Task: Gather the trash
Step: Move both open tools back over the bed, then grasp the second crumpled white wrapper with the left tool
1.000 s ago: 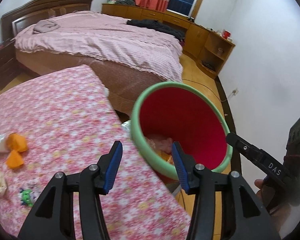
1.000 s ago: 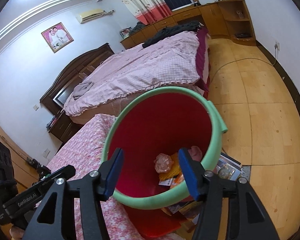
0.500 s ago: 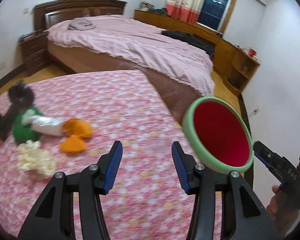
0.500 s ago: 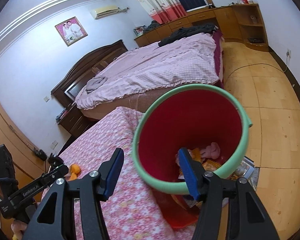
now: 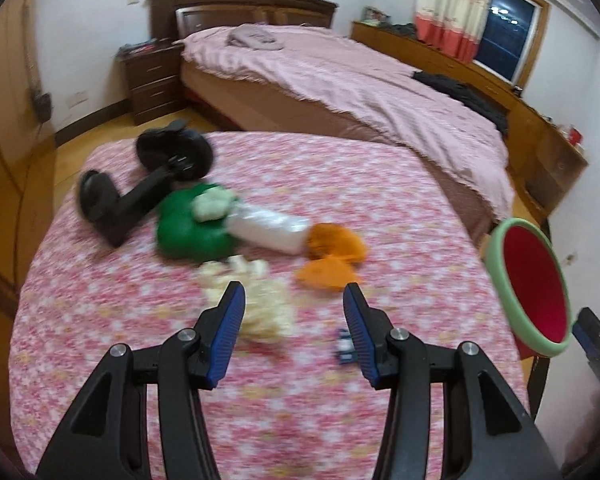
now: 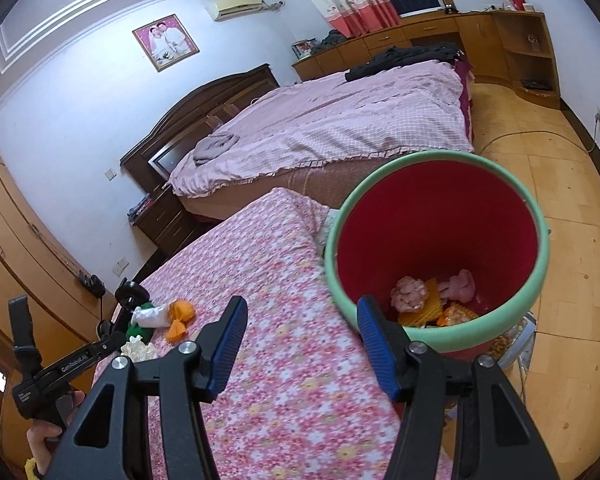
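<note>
My left gripper (image 5: 292, 320) is the closer one, fingers apart and empty, with the tissue wad (image 5: 256, 300) just beyond them, slightly left, while the bin (image 6: 436, 256) waits far right.

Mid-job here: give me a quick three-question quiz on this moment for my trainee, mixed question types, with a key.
1. True or false: the left gripper is shut on a piece of trash.
2. Multiple choice: where does the red bin with the green rim stand? A) on the bed B) beside the edge of the flowered table C) on the nightstand
3. Fill in: the pale crumpled wad lies nearest the ____ gripper.

Key
1. False: its fingers are spread, with nothing between them.
2. B; trash already lies at its bottom.
3. Left; the right gripper hangs open near the bin.
</note>
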Motion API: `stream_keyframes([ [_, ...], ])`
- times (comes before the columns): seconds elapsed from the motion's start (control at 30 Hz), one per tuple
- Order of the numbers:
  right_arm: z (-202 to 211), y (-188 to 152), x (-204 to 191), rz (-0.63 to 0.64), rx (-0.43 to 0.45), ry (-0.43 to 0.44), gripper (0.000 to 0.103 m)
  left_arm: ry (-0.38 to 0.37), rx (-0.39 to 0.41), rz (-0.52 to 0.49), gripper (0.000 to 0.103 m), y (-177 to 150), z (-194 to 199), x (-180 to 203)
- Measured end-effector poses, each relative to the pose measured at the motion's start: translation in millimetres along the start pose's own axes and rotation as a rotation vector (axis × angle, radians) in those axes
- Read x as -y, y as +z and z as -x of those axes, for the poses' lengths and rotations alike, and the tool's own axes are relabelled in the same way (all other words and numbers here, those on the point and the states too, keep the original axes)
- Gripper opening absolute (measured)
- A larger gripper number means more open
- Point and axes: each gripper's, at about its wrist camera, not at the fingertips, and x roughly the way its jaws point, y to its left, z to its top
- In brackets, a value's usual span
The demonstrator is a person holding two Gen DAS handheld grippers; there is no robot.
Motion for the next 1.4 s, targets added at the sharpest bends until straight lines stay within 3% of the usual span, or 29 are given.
stream_keyframes([
  [0.27, -21, -10, -21, 0.036, -0.050, -0.011, 0.060, 0.001, -0.040, 0.066, 0.051, -4, -22, -34],
  [0.73, -54, -18, -45, 0.082, -0.119, -0.008, 0.060, -0.081, -0.110, 0.120, 0.051, -20, -62, -35],
  [0.87, -63, -19, -51, 0.086, -0.152, 0.025, 0.060, -0.087, -0.070, 0.100, 0.030, -23, -57, -28],
  [0.93, -70, -21, -58, 0.106, -0.169, 0.021, 0.060, -0.093, -0.043, 0.089, 0.025, -23, -50, -27],
  [1.2, -85, -26, -92, 0.176, -0.202, 0.049, 0.060, -0.103, 0.007, 0.122, 0.023, -20, -26, -49],
  [1.4, -100, -39, -120, 0.219, -0.237, 0.073, 0.060, -0.046, 0.043, 0.157, 0.023, -21, -8, -76],
])
